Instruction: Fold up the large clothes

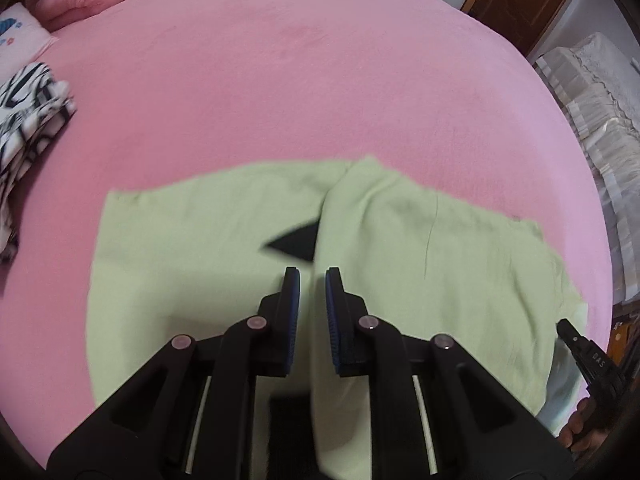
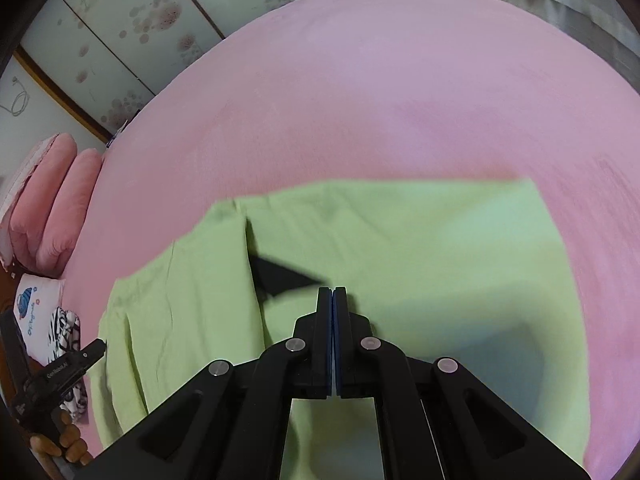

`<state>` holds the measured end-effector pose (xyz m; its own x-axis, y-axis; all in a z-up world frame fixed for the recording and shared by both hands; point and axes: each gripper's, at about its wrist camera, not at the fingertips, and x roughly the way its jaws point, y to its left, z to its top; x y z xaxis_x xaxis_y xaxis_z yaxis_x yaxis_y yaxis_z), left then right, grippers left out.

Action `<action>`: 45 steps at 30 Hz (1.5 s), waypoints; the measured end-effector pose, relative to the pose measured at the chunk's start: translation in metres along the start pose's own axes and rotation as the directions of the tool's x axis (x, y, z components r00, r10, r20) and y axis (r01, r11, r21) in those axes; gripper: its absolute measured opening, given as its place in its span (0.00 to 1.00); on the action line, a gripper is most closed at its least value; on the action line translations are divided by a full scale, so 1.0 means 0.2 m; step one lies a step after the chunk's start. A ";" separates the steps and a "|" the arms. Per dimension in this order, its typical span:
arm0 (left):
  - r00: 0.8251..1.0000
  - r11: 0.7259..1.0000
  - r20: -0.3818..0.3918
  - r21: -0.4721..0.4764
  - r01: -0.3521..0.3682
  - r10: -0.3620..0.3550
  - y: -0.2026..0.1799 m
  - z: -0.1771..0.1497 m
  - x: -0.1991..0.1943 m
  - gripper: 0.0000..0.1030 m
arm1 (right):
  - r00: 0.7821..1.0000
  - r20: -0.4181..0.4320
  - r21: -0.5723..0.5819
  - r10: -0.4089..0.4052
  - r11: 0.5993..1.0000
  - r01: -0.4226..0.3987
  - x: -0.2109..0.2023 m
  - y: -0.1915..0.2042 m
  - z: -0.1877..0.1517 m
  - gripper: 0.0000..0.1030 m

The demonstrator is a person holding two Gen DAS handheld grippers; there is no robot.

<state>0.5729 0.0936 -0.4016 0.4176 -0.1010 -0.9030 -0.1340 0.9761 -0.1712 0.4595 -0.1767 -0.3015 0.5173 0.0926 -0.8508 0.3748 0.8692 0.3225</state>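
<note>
A light green garment (image 1: pixel 192 248) lies spread on the pink bed, partly folded, with a black triangular patch (image 1: pixel 296 244) near its middle; it also shows in the right wrist view (image 2: pixel 420 248). My left gripper (image 1: pixel 313 276) hovers above the garment's middle fold with its jaws a little apart and nothing between them. My right gripper (image 2: pixel 332 294) is above the garment with its jaws pressed together; no cloth shows between them. Each gripper shows at the edge of the other's view: the right one (image 1: pixel 588 356), the left one (image 2: pixel 68 372).
The pink bed (image 1: pixel 320 80) stretches far beyond the garment. A black-and-white patterned cloth (image 1: pixel 28 116) and a white pillow (image 1: pixel 16 36) lie at its left. Pink pillows (image 2: pixel 52 200) sit by the wardrobe doors (image 2: pixel 132 20). A stack of pale bedding (image 1: pixel 600 120) stands to the right.
</note>
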 end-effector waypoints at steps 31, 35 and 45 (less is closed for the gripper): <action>0.989 0.928 -0.139 0.373 0.004 0.052 -0.05 -1.39 -1.32 0.12 | 0.975 -0.192 -0.036 -0.109 0.994 0.104 -1.20 0.25 -1.30 0.36; 0.989 0.931 -0.133 0.365 -0.014 0.067 -0.04 -1.46 -1.39 0.13 | 0.976 -0.168 -0.125 -0.137 0.985 0.116 -1.33 0.21 -1.36 0.39; 0.983 0.969 -0.151 0.237 -0.069 0.107 0.10 -1.85 -1.53 0.32 | 0.977 -0.147 -0.250 -0.156 0.961 0.116 -1.57 0.03 -1.60 0.64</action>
<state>0.1107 0.0729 -0.2740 0.2599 -0.0240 -0.9653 0.0548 0.9984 -0.0101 0.0535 -0.0462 -0.1648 0.3332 0.0261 -0.9425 0.2277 0.9678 0.1073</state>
